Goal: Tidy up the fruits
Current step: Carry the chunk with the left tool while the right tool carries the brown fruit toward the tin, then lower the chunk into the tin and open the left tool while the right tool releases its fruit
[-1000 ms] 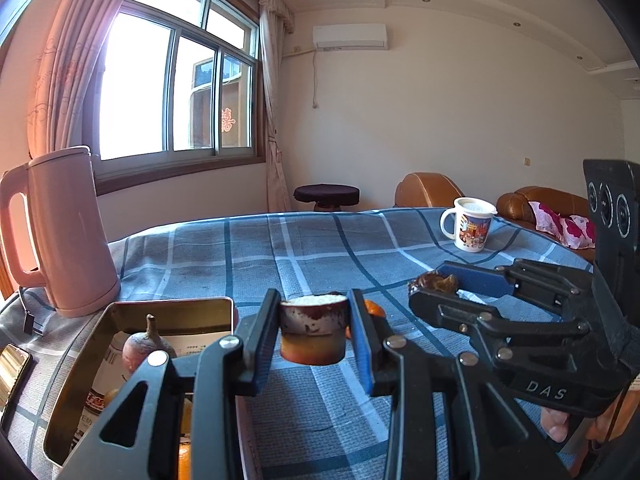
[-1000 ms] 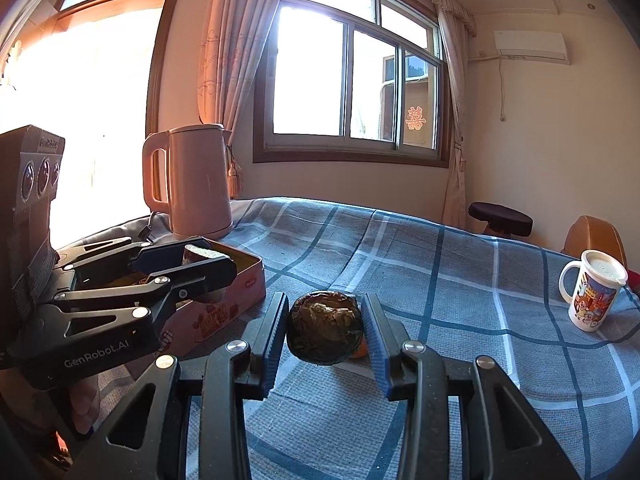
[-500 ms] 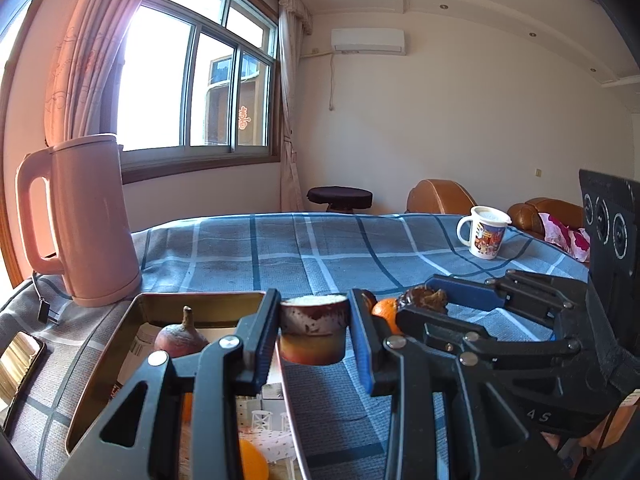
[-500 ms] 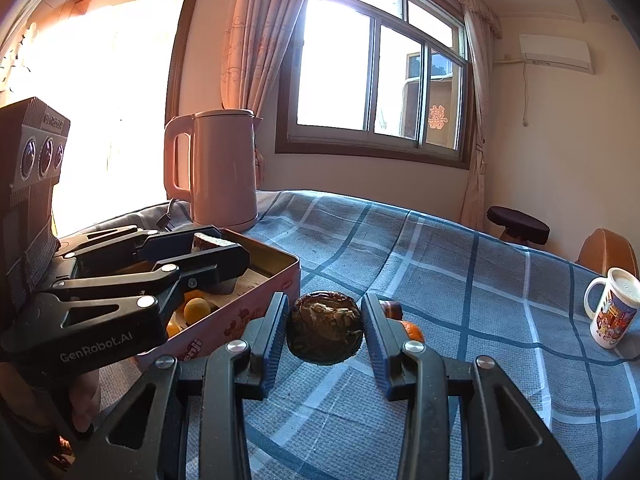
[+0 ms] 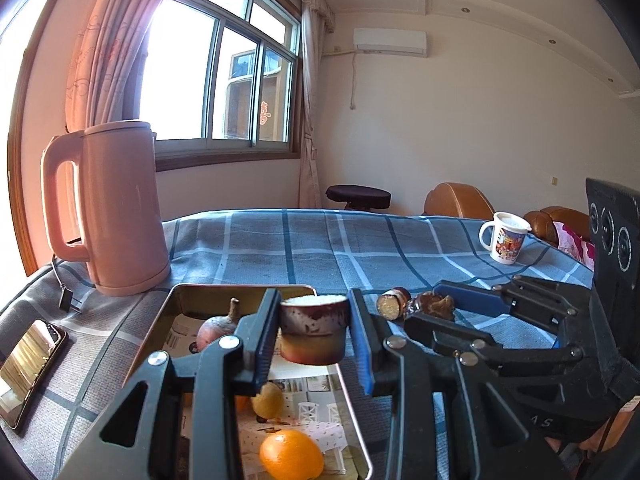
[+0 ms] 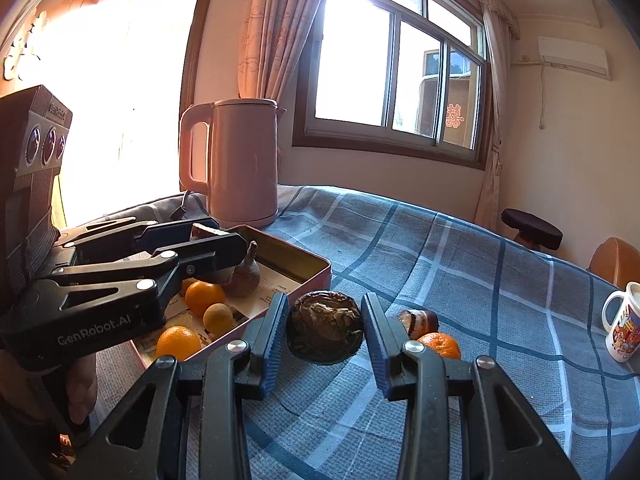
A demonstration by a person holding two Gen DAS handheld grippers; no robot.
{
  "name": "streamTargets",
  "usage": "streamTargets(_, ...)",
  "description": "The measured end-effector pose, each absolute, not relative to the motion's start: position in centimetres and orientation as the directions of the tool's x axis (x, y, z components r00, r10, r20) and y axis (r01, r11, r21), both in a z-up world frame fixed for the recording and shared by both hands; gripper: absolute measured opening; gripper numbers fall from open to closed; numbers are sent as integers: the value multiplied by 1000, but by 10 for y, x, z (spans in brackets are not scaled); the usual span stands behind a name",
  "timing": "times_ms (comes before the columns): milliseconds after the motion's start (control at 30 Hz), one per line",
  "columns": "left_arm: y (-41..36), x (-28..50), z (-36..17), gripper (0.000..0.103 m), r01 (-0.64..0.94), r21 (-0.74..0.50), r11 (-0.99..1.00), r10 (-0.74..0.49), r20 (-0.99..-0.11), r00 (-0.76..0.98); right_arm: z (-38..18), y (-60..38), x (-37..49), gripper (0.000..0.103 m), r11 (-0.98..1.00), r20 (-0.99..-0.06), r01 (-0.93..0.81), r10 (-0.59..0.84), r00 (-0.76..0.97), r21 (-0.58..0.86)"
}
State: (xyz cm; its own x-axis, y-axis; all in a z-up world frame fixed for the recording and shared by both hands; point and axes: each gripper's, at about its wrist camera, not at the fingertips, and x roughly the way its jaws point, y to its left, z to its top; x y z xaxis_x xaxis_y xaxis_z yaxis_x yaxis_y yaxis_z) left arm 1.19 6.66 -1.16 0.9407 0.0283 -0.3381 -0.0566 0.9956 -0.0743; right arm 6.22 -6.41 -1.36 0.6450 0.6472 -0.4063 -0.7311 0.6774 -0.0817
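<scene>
Maroon-skinned and cut flat across its pale top, a stubby fruit chunk (image 5: 311, 330) sits pinched between the two fingers of the left gripper (image 5: 313, 336), which is narrowed right down onto it and hangs above the near end of the open tin (image 5: 240, 289). Beneath and just behind those fingers, inside the tin, lie an orange (image 5: 291, 455), a small yellow fruit (image 5: 270, 401) and a stemmed reddish bulb-like fruit (image 5: 216, 330) further ahead.

To that gripper's right, the right gripper (image 6: 324, 334) is closed on a dark, wrinkled round fruit (image 6: 325, 330), held over the checked cloth (image 6: 400, 248) just outside the tin's corner. Beyond its right finger, another cut piece (image 6: 420, 320) and a mandarin (image 6: 440, 346) rest on the cloth, touching or nearly so.

The risks look plain enough. The chunk is gripped on smooth, curved sides, so a tilt or a careless release could send it onto the rim and out across the cloth. Both tools are crowded near the same corner; swinging the right one in too soon could knock them together. The pink kettle (image 5: 108, 208) ahead-left and the phone (image 5: 28, 364) far left stand clear.
</scene>
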Motion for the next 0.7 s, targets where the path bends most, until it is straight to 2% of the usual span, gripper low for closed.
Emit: streamTargets(700, 118, 11, -18, 35, -184, -88, 979, 133, -410, 902, -15, -17, 57, 40, 613, -434, -785, 684, 586, -92)
